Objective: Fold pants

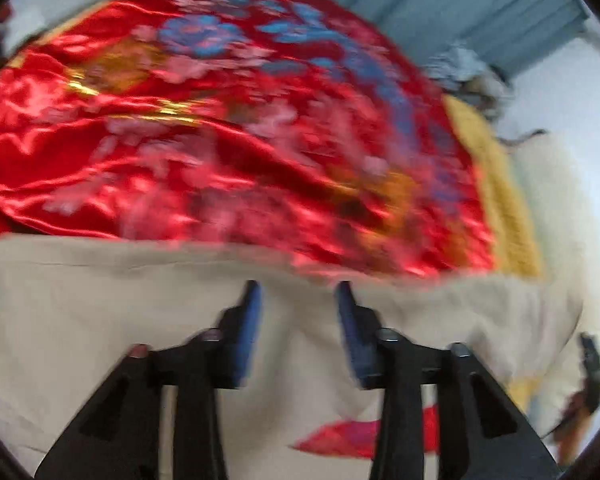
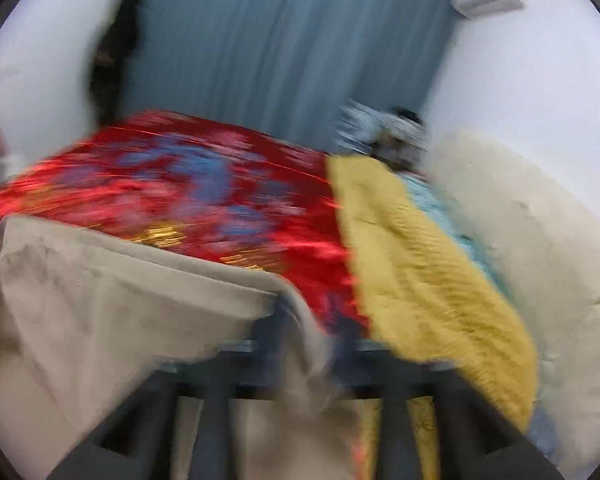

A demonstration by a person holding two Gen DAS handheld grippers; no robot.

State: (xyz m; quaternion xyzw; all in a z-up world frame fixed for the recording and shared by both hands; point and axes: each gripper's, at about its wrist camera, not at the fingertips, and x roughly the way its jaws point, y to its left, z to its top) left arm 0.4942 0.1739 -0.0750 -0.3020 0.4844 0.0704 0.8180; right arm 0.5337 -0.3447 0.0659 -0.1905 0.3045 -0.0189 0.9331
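Note:
Beige pants point(image 1: 100, 312) lie on a red flowered satin bedspread point(image 1: 220, 140). My left gripper point(image 1: 298, 300) is open just above the beige cloth, its blue pads point(image 1: 248, 320) apart with nothing between them. In the right wrist view, which is blurred by motion, my right gripper point(image 2: 312, 336) is shut on a fold of the beige pants point(image 2: 100, 300) and holds that edge lifted above the bedspread point(image 2: 180, 184). The right gripper also shows at the far right of the left wrist view point(image 1: 590, 360).
A yellow knitted blanket point(image 2: 420, 280) runs along the bedspread's right side, with a cream fluffy cover point(image 2: 540, 240) beyond it. Crumpled light clothes point(image 2: 384, 132) lie at the far end. A blue curtain point(image 2: 280, 48) and white walls stand behind.

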